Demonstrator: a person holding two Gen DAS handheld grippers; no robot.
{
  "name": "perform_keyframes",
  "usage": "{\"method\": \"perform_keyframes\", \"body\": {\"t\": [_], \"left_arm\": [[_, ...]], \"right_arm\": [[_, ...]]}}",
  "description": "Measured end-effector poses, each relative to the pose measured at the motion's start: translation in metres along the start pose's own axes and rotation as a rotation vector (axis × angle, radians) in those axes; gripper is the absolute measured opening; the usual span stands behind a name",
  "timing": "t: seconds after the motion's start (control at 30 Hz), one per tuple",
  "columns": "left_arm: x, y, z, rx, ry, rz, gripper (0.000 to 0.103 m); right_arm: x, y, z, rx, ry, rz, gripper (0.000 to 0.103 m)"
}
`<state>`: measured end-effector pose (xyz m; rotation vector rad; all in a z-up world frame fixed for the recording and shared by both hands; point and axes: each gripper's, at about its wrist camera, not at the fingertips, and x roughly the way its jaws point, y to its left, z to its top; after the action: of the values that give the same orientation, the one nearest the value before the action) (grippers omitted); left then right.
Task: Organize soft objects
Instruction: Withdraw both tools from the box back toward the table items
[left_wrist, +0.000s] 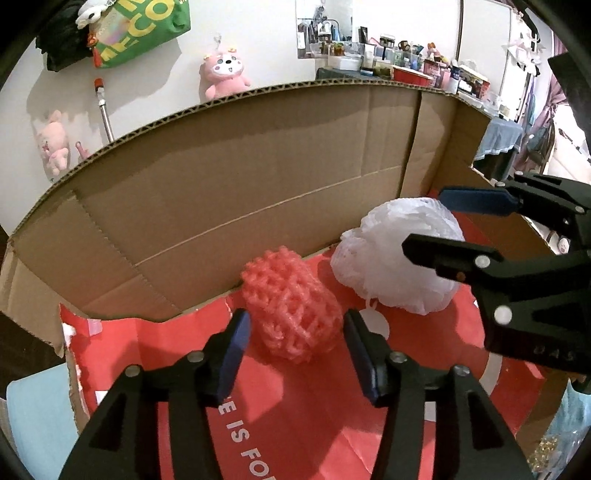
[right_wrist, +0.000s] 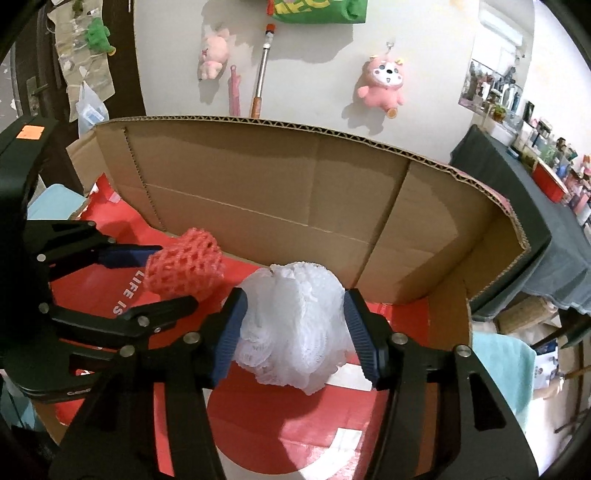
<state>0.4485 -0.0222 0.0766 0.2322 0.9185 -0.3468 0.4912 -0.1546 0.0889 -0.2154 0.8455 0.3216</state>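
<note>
Left gripper (left_wrist: 297, 349): jaws parted, blue pads flanking the pink foam net (left_wrist: 291, 306) w/ a visible gap on the left side and little or none on the right; not clamping, net rests on the box floor. Right gripper (right_wrist: 293, 332): jaws also parted, pads at either flank of the white mesh pouf (right_wrist: 295, 328), brushing the outer ruffles at most, no squeeze showing; pouf sits on the floor too. Container: cardboard box (left_wrist: 221, 177), tall brown far wall, floor lined w/ red printed sheet (left_wrist: 306, 424) bearing white lettering. Placement: net left-of-centre, near the far wall; pouf to its right, just beside it, a narrow strip of red between them. Both already inside the box, so judged as set down, release stage. Handling, pink net: v. light, open lattice, springy, crushes easily and rebounds; take across the middle of the tube, light pressure, pads may snag in the holes. Handling, white pouf: v. light, fluffy gathered netting, compresses a lot before the pads get purchase; outer ruffles slip and pull loose, so grip through the dense core, or the small cord loop at its near underside if reachable. Neither fragile. Misc: pink plush toy (right_wrist: 382, 83) hung on the wall behind, not in play.
</note>
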Motion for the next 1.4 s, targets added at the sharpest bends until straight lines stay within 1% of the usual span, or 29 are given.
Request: {"method": "perform_keyframes", "body": {"t": [0.13,0.2,0.27,0.33,0.4,0.5,0.6,0.63,0.67,0.7,0.73,0.93,0.97,1.0,1.07,1.2,1.3,1.4], "left_arm": [[-0.009,0.001,-0.003,-0.01,-0.018,0.006,0.072],[-0.017,0.002,-0.005,-0.02,-0.032,0.006,0.074],[-0.024,0.002,-0.005,-0.027,-0.042,0.011,0.079],[-0.036,0.002,-0.006,-0.038,-0.062,0.014,0.083],[-0.05,0.002,-0.007,-0.046,-0.085,0.017,0.086],[-0.077,0.002,-0.009,-0.059,-0.129,0.037,0.095],[-0.108,-0.001,-0.012,-0.068,-0.181,0.054,0.098],[-0.119,-0.001,-0.013,-0.072,-0.198,0.059,0.101],[-0.131,-0.003,-0.013,-0.075,-0.217,0.065,0.102],[-0.146,-0.005,-0.015,-0.078,-0.246,0.074,0.103],[-0.155,-0.006,-0.016,-0.078,-0.263,0.076,0.103],[-0.223,-0.026,-0.035,-0.096,-0.383,0.07,0.103],[-0.233,-0.03,-0.041,-0.1,-0.404,0.07,0.103],[-0.246,-0.035,-0.049,-0.105,-0.433,0.064,0.103],[-0.262,-0.043,-0.062,-0.11,-0.46,0.049,0.103],[-0.292,-0.063,-0.093,-0.127,-0.52,0.043,0.103],[-0.315,-0.08,-0.121,-0.127,-0.583,0.054,0.103],[-0.335,-0.097,-0.152,-0.125,-0.65,0.084,0.103]], "right_arm": [[-0.005,-0.003,0.001,0.017,-0.001,-0.008,0.054],[-0.01,-0.004,0.0,0.024,-0.006,-0.009,0.06],[-0.016,-0.004,-0.001,0.029,-0.014,-0.011,0.063],[-0.024,-0.004,-0.001,0.035,-0.02,-0.015,0.063],[-0.033,-0.003,-0.001,0.04,-0.026,-0.018,0.065],[-0.053,-0.001,0.0,0.045,-0.049,-0.031,0.071],[-0.08,0.002,-0.002,0.053,-0.08,-0.042,0.072],[-0.089,0.003,-0.002,0.056,-0.09,-0.042,0.073],[-0.102,0.004,-0.003,0.059,-0.108,-0.045,0.075],[-0.11,0.005,-0.003,0.059,-0.12,-0.048,0.078],[-0.124,0.007,-0.005,0.057,-0.141,-0.053,0.079],[-0.19,0.016,-0.017,0.068,-0.236,-0.054,0.081],[-0.202,0.018,-0.022,0.07,-0.256,-0.047,0.083],[-0.218,0.021,-0.03,0.074,-0.286,-0.042,0.087],[-0.242,0.025,-0.041,0.079,-0.332,-0.032,0.092],[-0.282,0.04,-0.069,0.073,-0.396,-0.032,0.092],[-0.308,0.049,-0.096,0.085,-0.438,-0.023,0.092],[-0.33,0.059,-0.127,0.087,-0.478,-0.019,0.093]]}}
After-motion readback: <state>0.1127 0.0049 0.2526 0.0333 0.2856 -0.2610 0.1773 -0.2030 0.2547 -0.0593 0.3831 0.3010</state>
